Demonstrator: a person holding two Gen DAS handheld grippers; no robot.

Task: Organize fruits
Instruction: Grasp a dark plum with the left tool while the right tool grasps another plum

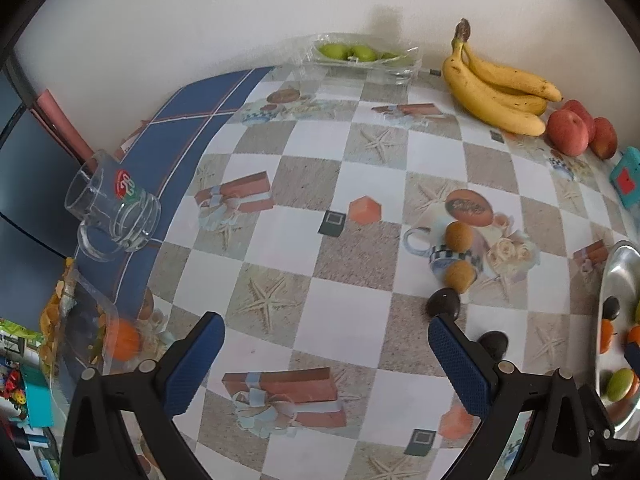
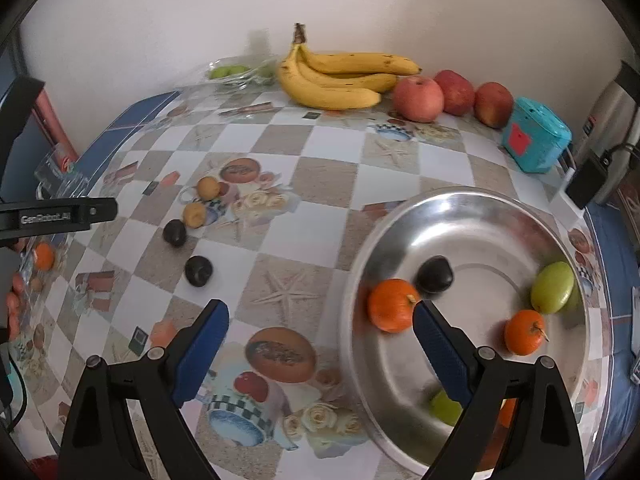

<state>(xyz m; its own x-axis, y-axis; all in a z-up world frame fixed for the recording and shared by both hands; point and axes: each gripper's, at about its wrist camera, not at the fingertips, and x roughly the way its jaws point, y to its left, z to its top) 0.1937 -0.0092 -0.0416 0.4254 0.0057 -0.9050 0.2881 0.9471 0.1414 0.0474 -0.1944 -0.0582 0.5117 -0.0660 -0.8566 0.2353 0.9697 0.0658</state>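
A round steel tray (image 2: pixel 460 216) holds two oranges (image 2: pixel 391 305), a dark plum (image 2: pixel 434 274) and two green fruits (image 2: pixel 553 287); its edge shows in the left wrist view (image 1: pixel 618 276). On the checkered table lie two dark plums (image 2: pixel 198 271) (image 1: pixel 443 303) and two small yellow-brown fruits (image 2: pixel 195 214) (image 1: pixel 459 235). My right gripper (image 2: pixel 320 334) is open and empty, its right finger over the tray's left rim. My left gripper (image 1: pixel 326 342) is open and empty above the table, the plums just right of its right finger.
Bananas (image 2: pixel 340 80), three red apples (image 2: pixel 418 98) and a clear pack of green fruit (image 2: pixel 236 72) stand along the back wall. A teal box (image 2: pixel 534 140) sits at the right. A glass mug (image 1: pixel 114 204) and a plastic bag with an orange (image 1: pixel 122 340) are at the left edge.
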